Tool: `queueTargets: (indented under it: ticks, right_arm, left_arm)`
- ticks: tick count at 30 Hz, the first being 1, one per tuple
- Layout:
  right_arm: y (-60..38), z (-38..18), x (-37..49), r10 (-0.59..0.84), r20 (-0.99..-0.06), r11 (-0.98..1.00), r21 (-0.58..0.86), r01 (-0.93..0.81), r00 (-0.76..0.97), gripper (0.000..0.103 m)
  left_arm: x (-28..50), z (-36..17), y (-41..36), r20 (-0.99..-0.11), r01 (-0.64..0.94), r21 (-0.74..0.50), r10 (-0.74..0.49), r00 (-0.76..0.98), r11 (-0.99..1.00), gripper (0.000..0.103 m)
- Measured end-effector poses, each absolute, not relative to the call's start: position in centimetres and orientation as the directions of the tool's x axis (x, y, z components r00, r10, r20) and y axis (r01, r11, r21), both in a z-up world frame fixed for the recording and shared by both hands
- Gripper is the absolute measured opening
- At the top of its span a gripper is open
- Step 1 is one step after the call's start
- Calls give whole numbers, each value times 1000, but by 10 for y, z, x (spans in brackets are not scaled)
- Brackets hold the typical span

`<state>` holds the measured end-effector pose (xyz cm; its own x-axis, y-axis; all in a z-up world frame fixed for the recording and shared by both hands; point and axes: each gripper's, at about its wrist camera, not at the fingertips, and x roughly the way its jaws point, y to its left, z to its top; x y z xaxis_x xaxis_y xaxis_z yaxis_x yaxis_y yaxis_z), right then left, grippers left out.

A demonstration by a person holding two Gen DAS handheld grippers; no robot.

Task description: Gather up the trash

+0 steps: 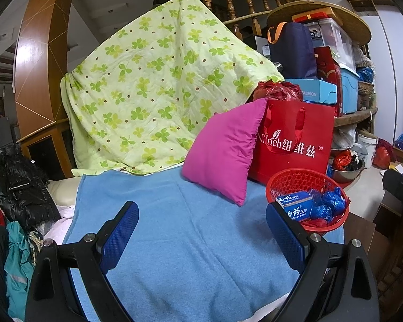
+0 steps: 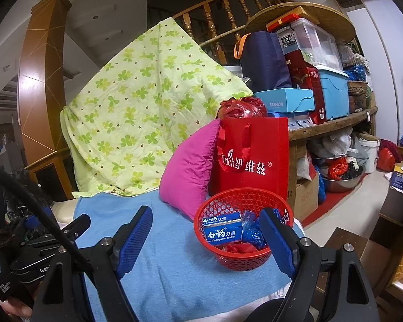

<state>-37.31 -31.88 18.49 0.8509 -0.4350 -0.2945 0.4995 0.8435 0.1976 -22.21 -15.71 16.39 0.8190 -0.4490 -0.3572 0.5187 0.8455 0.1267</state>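
A red plastic basket (image 1: 290, 178) (image 2: 228, 261) sits on a blue towel (image 1: 180, 241) (image 2: 172, 265) at the right. It holds a blue-and-white toothpaste box (image 1: 295, 204) (image 2: 223, 228), crumpled blue plastic (image 1: 330, 204) (image 2: 251, 232) and red plastic (image 2: 239, 248). My left gripper (image 1: 201, 230) is open and empty over the towel, left of the basket. My right gripper (image 2: 204, 237) is open and empty, with its right finger (image 2: 276, 241) in front of the basket.
A pink pillow (image 1: 225, 150) (image 2: 190, 166) and a red paper bag (image 1: 295, 139) (image 2: 255, 155) stand behind the basket. A green clover quilt (image 1: 153, 86) (image 2: 142, 107) drapes the back. Cluttered shelves (image 2: 335, 123) and floor items lie right; clothes (image 1: 16, 193) lie left.
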Motion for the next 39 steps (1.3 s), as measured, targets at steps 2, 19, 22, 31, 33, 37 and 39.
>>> queueTargets:
  ticks: [2,19,22,31,33,37,39]
  right_arm:
    - [-319,185,-372,-435,-293,843,198,499,851,84]
    - [-315,187,-372,-435,-292,842,202,500,852,84]
    - [-317,187,-373,-435,-291,843,200,499,852,84]
    - [-317,186,-373,-435,-291,843,201,499,852,84]
    - [-316,186,-372,-438,-289,842,199,501,851,84]
    - [-316,190,-373,-439,-286,842,201,501,852,84]
    - [-315,192,-373,-438,-284,842,202,500,853,84]
  left_arm:
    - [-222,164,-157,-359,522,123,-452,816,844,96]
    - [-225,166,-159,-357,523,126,-454,817,843,96]
    - [-225,165,-158,-356,525,125,-455,816,842,96]
    - [-226,167,-158,-357,528,126,-459,814,840,96]
    - [-226,167,-159,-356,526,128,-456,816,841,96]
    - [-226,169,-158,-352,526,128,-457,817,841,96]
    - [-226,170,-157,-352,526,129,-457,817,841,96]
